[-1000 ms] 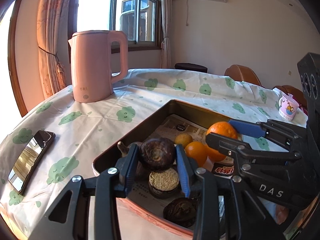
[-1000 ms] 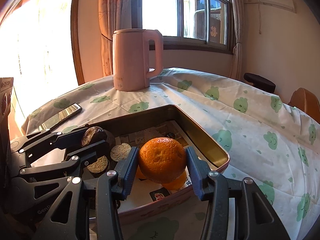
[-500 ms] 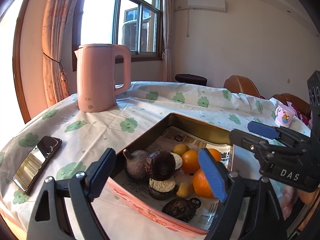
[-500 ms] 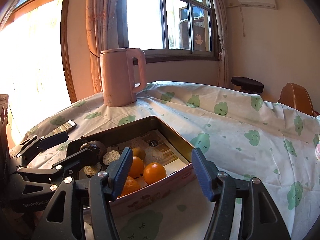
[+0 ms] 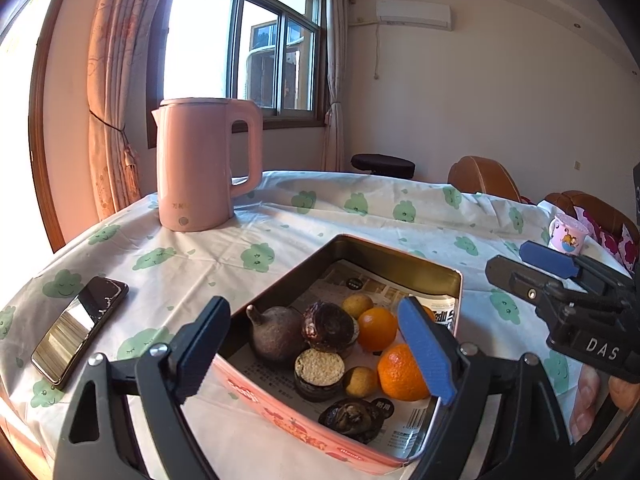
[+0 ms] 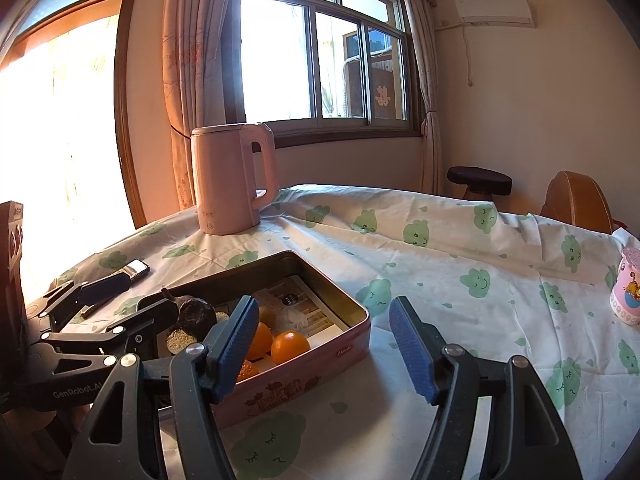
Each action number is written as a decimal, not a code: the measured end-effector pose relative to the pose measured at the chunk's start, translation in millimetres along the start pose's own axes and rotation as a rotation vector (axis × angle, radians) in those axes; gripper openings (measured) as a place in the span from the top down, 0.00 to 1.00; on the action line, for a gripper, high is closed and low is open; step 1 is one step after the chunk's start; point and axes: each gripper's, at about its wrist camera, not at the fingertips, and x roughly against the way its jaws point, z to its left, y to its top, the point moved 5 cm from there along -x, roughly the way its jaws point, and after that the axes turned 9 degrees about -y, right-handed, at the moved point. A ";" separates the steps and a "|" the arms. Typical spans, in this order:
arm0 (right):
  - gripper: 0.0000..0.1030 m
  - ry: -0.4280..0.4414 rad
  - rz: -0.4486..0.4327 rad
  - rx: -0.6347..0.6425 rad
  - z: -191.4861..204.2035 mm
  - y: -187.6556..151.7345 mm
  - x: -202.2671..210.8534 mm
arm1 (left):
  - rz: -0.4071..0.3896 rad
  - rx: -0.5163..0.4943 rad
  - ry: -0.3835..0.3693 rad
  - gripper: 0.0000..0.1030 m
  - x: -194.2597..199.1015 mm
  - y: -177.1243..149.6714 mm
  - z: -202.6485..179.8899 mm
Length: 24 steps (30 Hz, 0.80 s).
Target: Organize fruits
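Pink rectangular tin (image 5: 280,410) on the cloud-print tablecloth (image 5: 256,256), lined with printed paper, holding all the fruit. Inside: three oranges, the biggest orange (image 5: 400,372) toward the near right, two more oranges (image 6: 290,346) close together behind it; a dark purple fruit with a stalk (image 5: 274,332) at the left; a brown scaly fruit (image 5: 326,326) touching it on the right; a cut dark fruit with a pale grainy face (image 5: 319,372) just in front; small yellowish fruits tucked among them; a wrinkled dark fruit (image 5: 352,418) nearest the front wall.

Left gripper (image 5: 316,356) poised over the near edge of the tin, jaws spread wide after just opening, nothing between the pads, the brown scaly fruit lying free below. Right gripper (image 6: 324,348) beside the tin's right corner, above bare cloth, jaws likewise parted and just been opening further, empty, with the oranges resting in the tin to its left.

Farther out: a pink kettle (image 5: 206,164) upright near the window side of the table, a phone (image 5: 80,330) lying flat at the left edge, a small pink cup (image 6: 628,286) at the far right. A fingertip of the person (image 5: 586,404) visible under the right gripper's body.
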 end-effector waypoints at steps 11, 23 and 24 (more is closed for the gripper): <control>0.32 -0.016 -0.013 0.006 -2.6 0.1 6.9 | -0.002 -0.006 -0.001 0.14 2.0 2.1 -2.9; 0.31 -0.028 -0.013 0.006 -4.4 0.0 7.2 | -0.001 -0.010 0.000 0.14 1.6 2.0 -4.1; 0.30 -0.028 -0.013 0.006 -4.4 0.0 7.2 | -0.001 -0.011 -0.001 0.14 1.6 2.1 -4.5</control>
